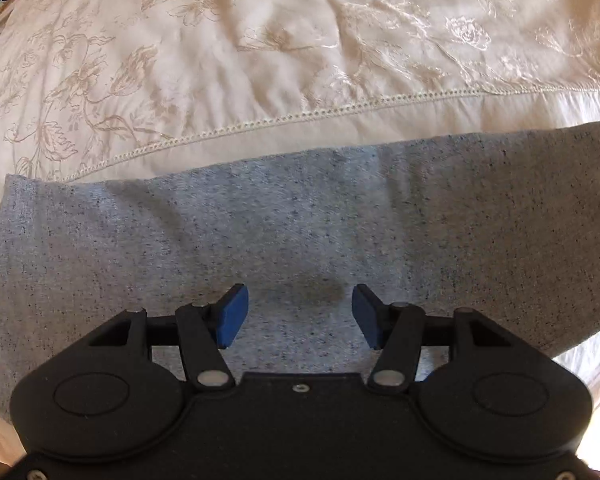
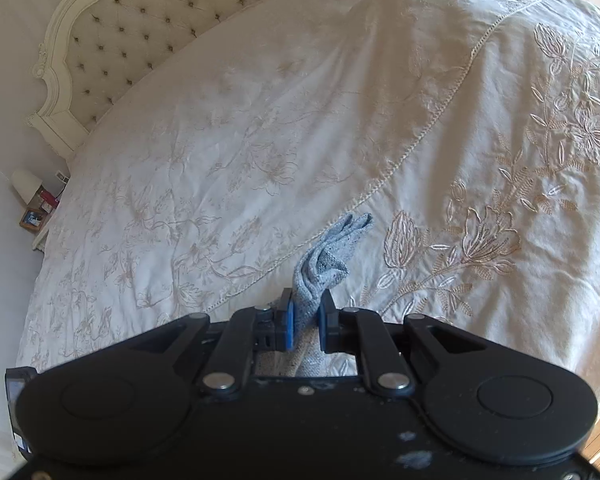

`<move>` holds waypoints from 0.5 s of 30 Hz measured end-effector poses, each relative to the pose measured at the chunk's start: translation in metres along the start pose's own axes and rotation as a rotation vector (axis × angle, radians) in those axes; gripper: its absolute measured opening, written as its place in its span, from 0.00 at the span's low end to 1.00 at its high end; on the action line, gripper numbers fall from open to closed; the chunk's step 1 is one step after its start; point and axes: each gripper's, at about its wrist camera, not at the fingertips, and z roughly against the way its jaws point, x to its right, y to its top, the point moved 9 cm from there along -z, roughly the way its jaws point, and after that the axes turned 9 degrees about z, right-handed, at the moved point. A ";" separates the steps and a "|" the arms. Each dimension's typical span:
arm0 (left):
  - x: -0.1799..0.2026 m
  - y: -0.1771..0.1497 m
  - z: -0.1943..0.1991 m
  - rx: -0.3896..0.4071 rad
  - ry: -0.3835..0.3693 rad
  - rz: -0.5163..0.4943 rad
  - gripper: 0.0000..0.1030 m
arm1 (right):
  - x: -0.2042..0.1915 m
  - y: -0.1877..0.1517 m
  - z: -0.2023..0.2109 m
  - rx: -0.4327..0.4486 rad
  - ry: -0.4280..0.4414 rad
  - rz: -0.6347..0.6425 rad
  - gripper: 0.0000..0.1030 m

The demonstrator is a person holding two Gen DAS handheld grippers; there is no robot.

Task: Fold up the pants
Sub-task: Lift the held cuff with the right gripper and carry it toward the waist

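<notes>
The right claw [image 2: 305,322] is pinching a bunched fold of the speckled blue-grey knit pants [image 2: 325,258] between its blue pads, the gathered cloth sticking up past the fingertips over the cream embroidered bedspread [image 2: 260,140]. The left claw [image 1: 300,316] is hanging spread wide with nothing between its pads — pointing steeply down at the same pants [image 1: 300,216], which are lying flat across the near part of the bedspread [image 1: 260,40], just below its lace seam [image 1: 260,122].
</notes>
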 end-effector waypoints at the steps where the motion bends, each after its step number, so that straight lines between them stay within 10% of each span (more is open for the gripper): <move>1: -0.012 0.001 0.003 0.002 -0.009 0.013 0.60 | -0.013 0.002 0.004 0.013 0.001 0.019 0.12; 9: -0.131 0.002 0.001 0.015 -0.017 0.082 0.60 | -0.177 -0.005 0.040 0.096 0.091 0.286 0.13; 15: -0.214 -0.004 -0.001 0.015 0.018 0.129 0.60 | -0.309 -0.083 0.009 0.017 0.234 0.453 0.13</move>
